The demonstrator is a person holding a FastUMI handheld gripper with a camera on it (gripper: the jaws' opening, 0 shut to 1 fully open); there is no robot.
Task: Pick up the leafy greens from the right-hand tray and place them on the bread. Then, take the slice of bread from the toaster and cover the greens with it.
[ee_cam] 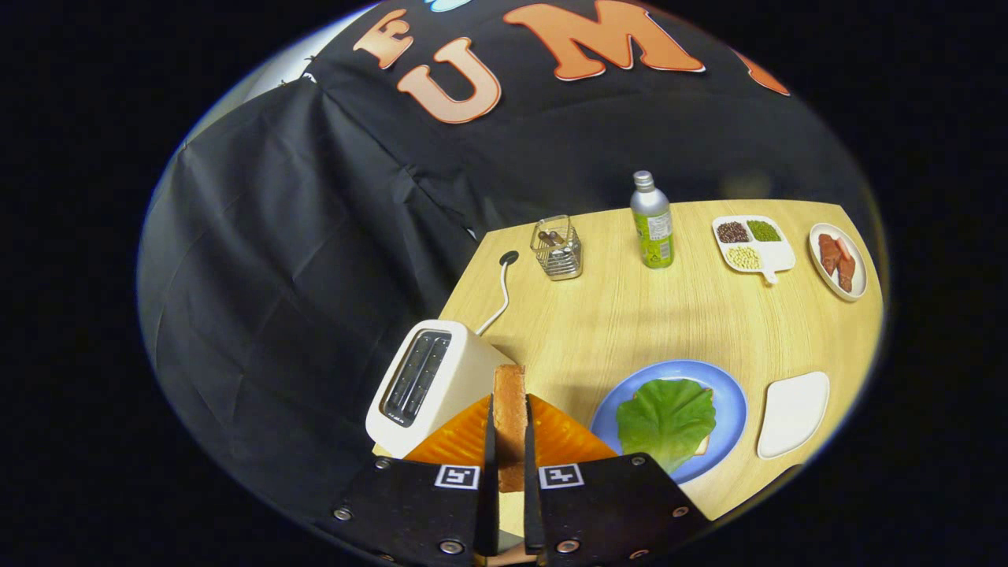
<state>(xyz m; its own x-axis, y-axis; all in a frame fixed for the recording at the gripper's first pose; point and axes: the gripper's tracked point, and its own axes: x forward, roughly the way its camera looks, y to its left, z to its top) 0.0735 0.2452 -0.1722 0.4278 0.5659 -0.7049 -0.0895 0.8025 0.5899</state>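
Gripping a slice of bread (510, 417) on edge, we are seeing its browned crust standing upright between the fingers, both pressing on its faces. Our gripper (509, 441) is closing down to the slice's thickness and hovering above the table (630, 323), just right of the toaster (429, 382). Right of the fingers, the leafy greens (665, 419) are lying on bread (701, 446) on the blue plate (728, 402), beside a white tray (794, 413).

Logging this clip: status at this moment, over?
Gripper shut on bread slice, held edge-up between the jaws, beside the toaster. Greens already on the bread on the blue plate. Nothing between slice and plate.
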